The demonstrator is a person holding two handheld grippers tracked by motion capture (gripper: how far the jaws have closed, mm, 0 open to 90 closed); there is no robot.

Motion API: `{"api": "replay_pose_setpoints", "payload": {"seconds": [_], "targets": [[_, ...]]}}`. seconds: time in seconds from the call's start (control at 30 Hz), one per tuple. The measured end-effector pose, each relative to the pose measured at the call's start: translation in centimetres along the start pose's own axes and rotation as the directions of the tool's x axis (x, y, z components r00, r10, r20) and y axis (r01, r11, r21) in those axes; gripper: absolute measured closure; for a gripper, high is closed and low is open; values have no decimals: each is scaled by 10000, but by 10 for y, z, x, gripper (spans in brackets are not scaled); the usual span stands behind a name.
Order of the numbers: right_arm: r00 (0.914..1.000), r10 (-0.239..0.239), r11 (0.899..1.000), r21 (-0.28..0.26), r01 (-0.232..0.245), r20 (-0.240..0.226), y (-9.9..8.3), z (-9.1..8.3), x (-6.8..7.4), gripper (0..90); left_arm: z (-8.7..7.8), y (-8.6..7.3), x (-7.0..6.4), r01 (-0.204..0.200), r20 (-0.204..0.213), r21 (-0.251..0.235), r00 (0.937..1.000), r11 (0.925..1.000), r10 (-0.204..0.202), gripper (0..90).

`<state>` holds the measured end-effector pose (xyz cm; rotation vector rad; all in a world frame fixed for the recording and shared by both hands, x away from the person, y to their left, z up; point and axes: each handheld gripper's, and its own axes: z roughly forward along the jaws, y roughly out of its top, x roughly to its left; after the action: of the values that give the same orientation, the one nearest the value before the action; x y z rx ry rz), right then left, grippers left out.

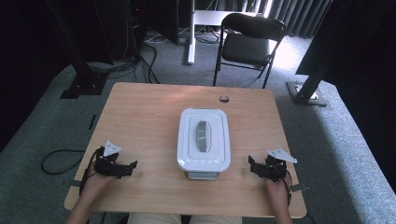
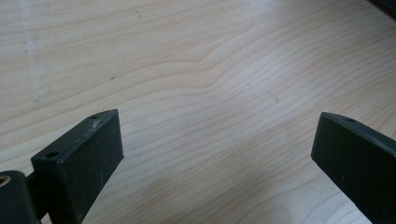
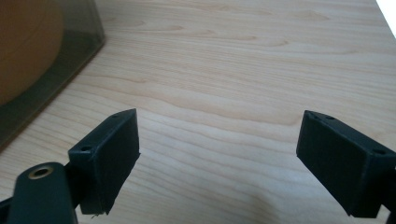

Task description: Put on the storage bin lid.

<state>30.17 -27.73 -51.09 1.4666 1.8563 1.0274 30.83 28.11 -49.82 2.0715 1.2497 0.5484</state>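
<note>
High view: wooden table point(image 1: 140, 112), a white lidded container point(image 1: 204, 139) at its centre, long axis running near to far, grey handle set into the lid. Left gripper point(image 1: 127, 169) rests on the table near the near-left edge, well apart from the container. Right gripper point(image 1: 253, 167) rests near the near-right edge, closer to the container but not touching it. A hand holds each from the near side. Black folding chair point(image 1: 250, 39) stands on the carpet beyond the far edge.

Left gripper view: left gripper point(image 2: 217, 154) jaws spread wide, nothing between them, bare wood grain of the table point(image 2: 210, 70) beneath.

Right gripper view: right gripper point(image 3: 218, 149) jaws likewise spread wide and empty over the table point(image 3: 243, 65). The container's clear wall point(image 3: 51, 60) stands at far left, something orange-brown blurred behind it; jaws clear of it.
</note>
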Motion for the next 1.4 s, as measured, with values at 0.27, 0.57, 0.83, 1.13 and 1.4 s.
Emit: {"api": "replay_pose_setpoints", "payload": {"seconds": [0.27, 0.57, 0.83, 1.13, 1.4], "targets": [[9994, 133, 9999, -6, -133, 330, -7, -7, -11, 128, -8, -12, 12, 362, -214, 66, 9991, 9993, -360, 28], [9964, 278, 9996, 86, -286, 800, -18, -16, -22, 128, -18, -26, 23, 777, -541, 187, 9956, 9968, -766, 28], [9914, 365, 9990, 198, -393, 1254, -25, -23, -29, 127, -24, -38, 30, 1189, -777, 260, 9901, 9926, -1166, 28], [9847, 364, 9973, 572, -468, 1707, -32, -26, -31, 126, -29, -49, 38, 1459, -1106, 659, 9842, 9871, -1381, 28], [9751, 653, 9847, 1448, -974, 2119, -34, -25, -36, 126, -26, -56, 41, 1643, -1280, 738, 9797, 9836, -1540, 29]]}}
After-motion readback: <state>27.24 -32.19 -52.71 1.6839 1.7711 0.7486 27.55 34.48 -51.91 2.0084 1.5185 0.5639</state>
